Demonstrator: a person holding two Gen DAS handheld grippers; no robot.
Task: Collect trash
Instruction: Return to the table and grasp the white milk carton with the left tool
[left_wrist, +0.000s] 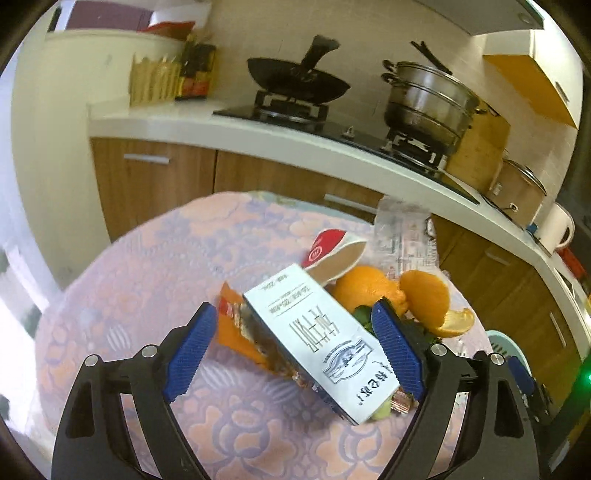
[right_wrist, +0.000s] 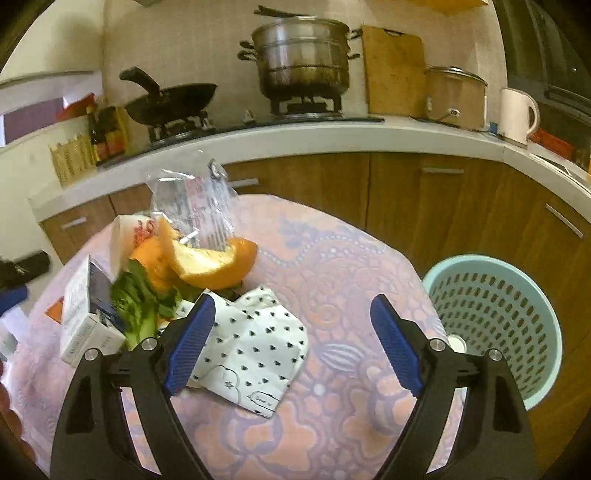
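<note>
Beside the table (right_wrist: 351, 258), the mint basket (right_wrist: 491, 325) holds 1 pale item.

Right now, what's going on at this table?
A person with a gripper in each hand is clearing a pile of trash off a round table. The left gripper has its jaws open around a white carton, not pressing it. The right gripper is open and empty, beside a spotted paper wrapper. Orange peel, greens and a clear plastic bag still lie on the table. The mint basket stands beside it.
</note>
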